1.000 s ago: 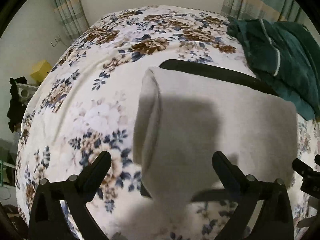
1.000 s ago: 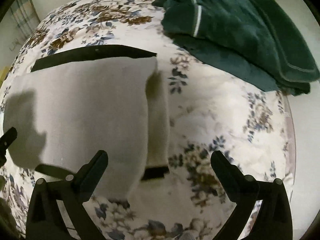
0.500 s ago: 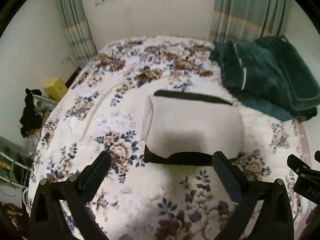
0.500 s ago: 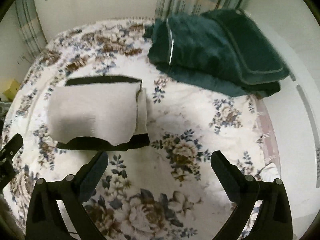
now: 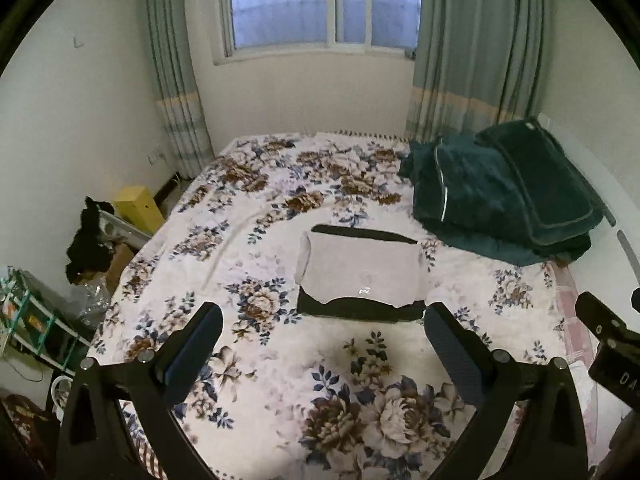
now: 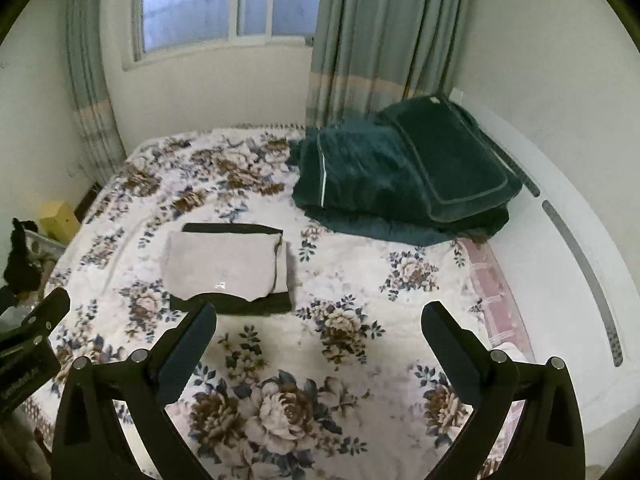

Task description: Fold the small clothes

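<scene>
A folded grey garment with black trim (image 5: 360, 274) lies flat in the middle of the flowered bed (image 5: 256, 364). It also shows in the right wrist view (image 6: 228, 266), left of centre. My left gripper (image 5: 322, 330) is open and empty, held above the near part of the bed, well back from the garment. My right gripper (image 6: 318, 330) is open and empty too, to the right of the garment. The right gripper's body shows at the right edge of the left wrist view (image 5: 608, 344).
A folded dark green blanket (image 5: 504, 196) lies at the bed's far right, by the white headboard (image 6: 560, 216). A window and curtains (image 5: 472, 40) are behind the bed. A yellow box (image 5: 138, 206) and clutter (image 5: 36, 312) stand on the floor at the left.
Both grippers have pulled far back and up from the garment, which lay right under them one second ago. The garment lies folded on the bed.
</scene>
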